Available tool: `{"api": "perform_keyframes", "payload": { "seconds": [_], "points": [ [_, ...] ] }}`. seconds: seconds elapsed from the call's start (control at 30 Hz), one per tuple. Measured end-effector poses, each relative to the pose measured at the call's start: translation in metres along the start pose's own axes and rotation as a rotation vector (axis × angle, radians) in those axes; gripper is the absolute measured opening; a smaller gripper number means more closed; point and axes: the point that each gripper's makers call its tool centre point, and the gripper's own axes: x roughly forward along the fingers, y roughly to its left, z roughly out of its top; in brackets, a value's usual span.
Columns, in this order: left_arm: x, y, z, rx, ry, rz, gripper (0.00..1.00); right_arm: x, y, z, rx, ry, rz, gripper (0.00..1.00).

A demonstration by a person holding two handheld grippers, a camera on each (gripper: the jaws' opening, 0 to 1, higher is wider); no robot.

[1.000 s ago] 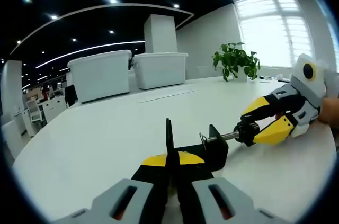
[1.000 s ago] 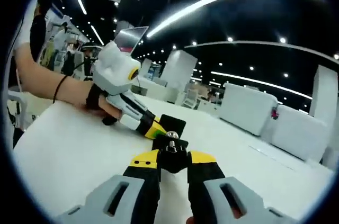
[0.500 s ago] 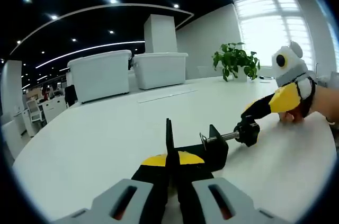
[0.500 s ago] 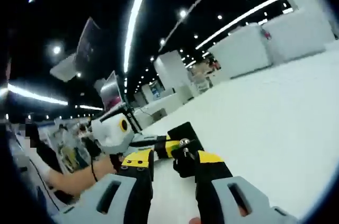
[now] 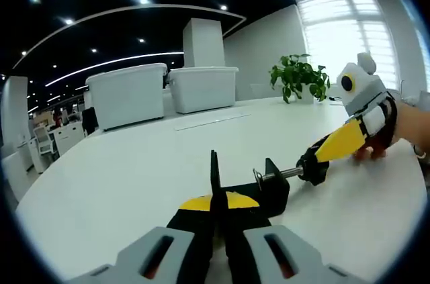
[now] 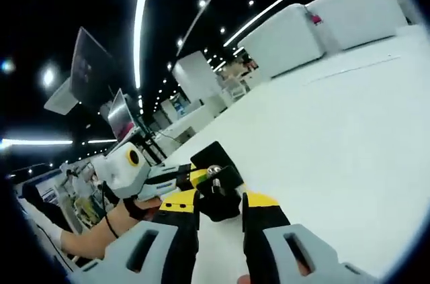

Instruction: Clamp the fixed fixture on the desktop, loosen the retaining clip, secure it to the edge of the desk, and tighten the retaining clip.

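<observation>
- White desktop (image 5: 121, 183) runs wide and bare under both tools, in an open office with ceiling lights overhead; nearest the left gripper view's camera, the left gripper (image 5: 219, 211) has its jaws pressed together on the thin upright plate of the black fixture (image 5: 259, 188), pinning it to the surface.
- Just beyond that grip, the fixture's C-shaped body sits on the desk, its threaded screw pointing off toward the right gripper (image 5: 321, 160).
- At the screw's far end sits the black knob (image 5: 311, 167), the retaining clip's handle; the right gripper's yellow-tipped jaws are closed around it, and in the right gripper view the knob (image 6: 216, 197) sits gripped between them, with the view rolled hard over.
- Judging by that roll, the step in hand is loosening: the wrist should turn about the screw's own axis, not pry sideways, and the left hold must stay firm so the body does not spin with it.
- Regripping may be needed, since one wrist turn gives only part of a revolution.
- Farther off stand two white storage bins (image 5: 164, 92) and a potted plant (image 5: 299, 78) by the bright window (image 5: 346, 39), well apart from the work.
</observation>
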Motion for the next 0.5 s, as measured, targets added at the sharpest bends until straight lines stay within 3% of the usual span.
{"api": "perform_keyframes", "payload": {
  "seconds": [0.13, 0.23, 0.5],
  "points": [
    [0.001, 0.001, 0.001, 0.000, 0.000, -0.001, 0.06, -0.001, 0.006, -0.003, -0.065, -0.025, -0.001, 0.22],
    [0.003, 0.002, 0.000, -0.001, 0.001, -0.001, 0.06, -0.002, 0.010, -0.002, -0.183, -0.060, -0.007, 0.22],
    [0.004, 0.002, -0.001, 0.001, 0.000, -0.005, 0.06, -0.007, 0.029, -0.003, -0.731, -0.155, -0.079, 0.22]
  ]
}}
